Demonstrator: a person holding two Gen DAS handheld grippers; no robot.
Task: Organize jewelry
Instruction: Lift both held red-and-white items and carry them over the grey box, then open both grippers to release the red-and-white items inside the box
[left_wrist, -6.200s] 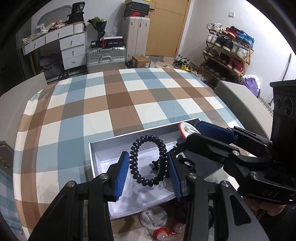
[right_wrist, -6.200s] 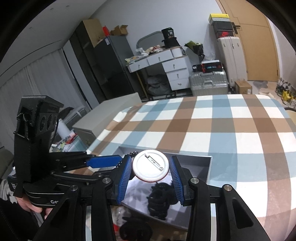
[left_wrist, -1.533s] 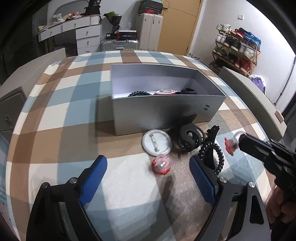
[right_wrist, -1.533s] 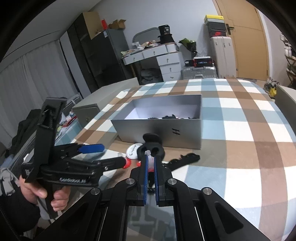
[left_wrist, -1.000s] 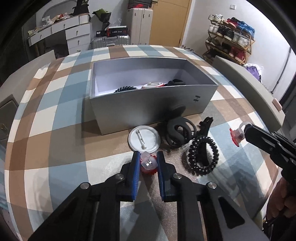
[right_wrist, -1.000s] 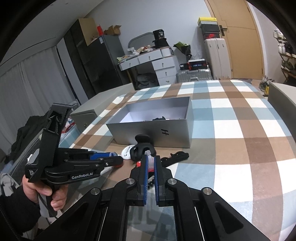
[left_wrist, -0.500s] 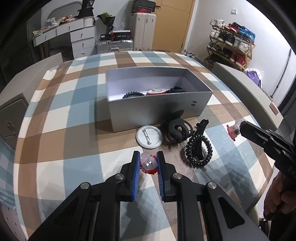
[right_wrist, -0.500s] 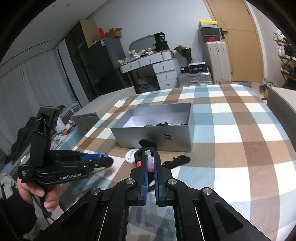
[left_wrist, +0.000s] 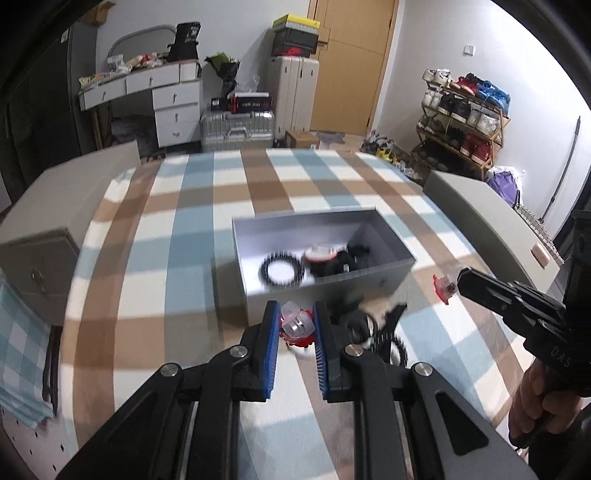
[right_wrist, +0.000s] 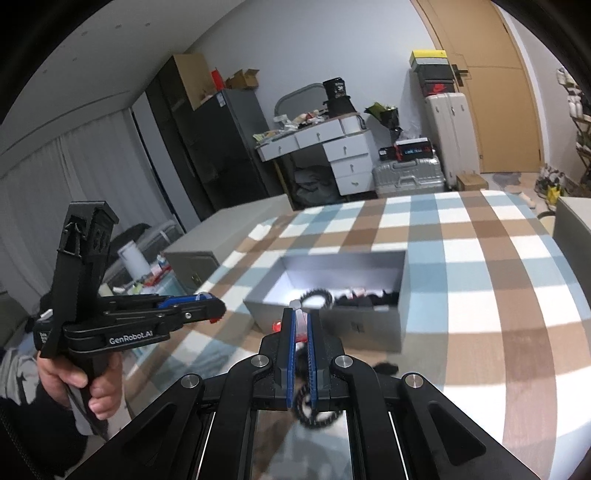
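My left gripper (left_wrist: 294, 320) is shut on a small red and clear jewelry piece (left_wrist: 295, 326), held above the checked table (left_wrist: 177, 258) just in front of the grey box (left_wrist: 402, 264). The box holds a black coil hair tie (left_wrist: 281, 272), a red-rimmed badge (left_wrist: 320, 254) and a black clip (left_wrist: 352, 258). My right gripper (right_wrist: 300, 322), seen from the side as the right gripper (left_wrist: 461, 282), is shut on a second red and clear piece (left_wrist: 442, 287), which shows between its pads as the red and clear piece (right_wrist: 300, 314). The left gripper (right_wrist: 216, 309) appears at the left of that view.
On the cloth in front of the box lie a black claw clip (left_wrist: 360, 320) and a black spiral hair tie (left_wrist: 393, 345). Grey cabinets (left_wrist: 40, 229) flank the table on both sides. A person's hand (right_wrist: 92, 384) grips the left handle.
Both grippers have lifted away from the cloth, each keeping its red and clear piece. The box now sits lower in both views and more of its inside shows.
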